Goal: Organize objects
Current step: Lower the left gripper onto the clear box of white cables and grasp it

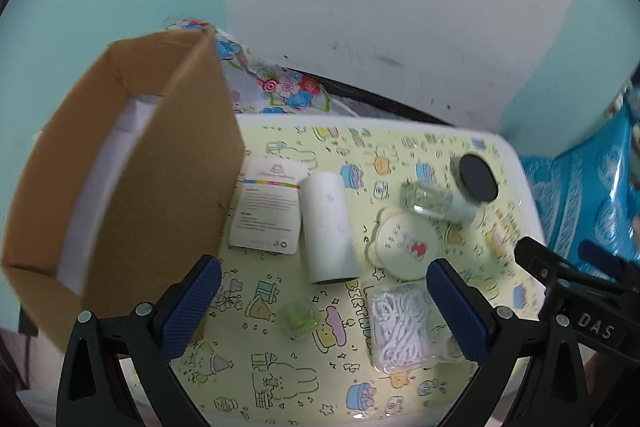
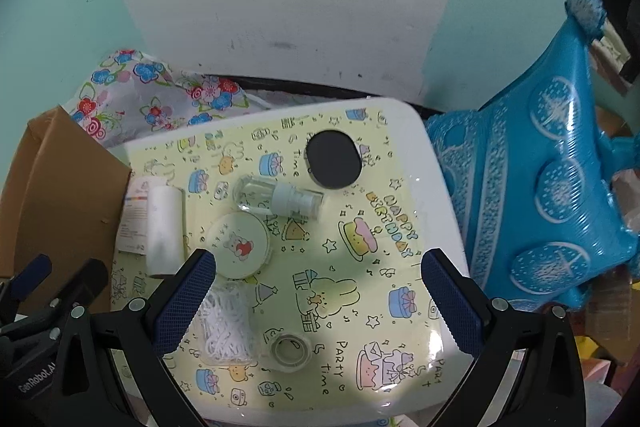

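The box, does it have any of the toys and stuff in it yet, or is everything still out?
Nothing looks packed yet. The cardboard box shows only white lining inside. Both grippers, left and right, are open and hold nothing. Still out on the table: the white roll, bear case, clear bottle, black lid, cord bag, tape ring and card.

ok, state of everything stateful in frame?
cardboard box: open, upright
left claw: open, holding nothing
right claw: open, holding nothing
spray bottle: lying on its side, cap on
paper roll: lying flat
bear compact: closed
tape roll: flat
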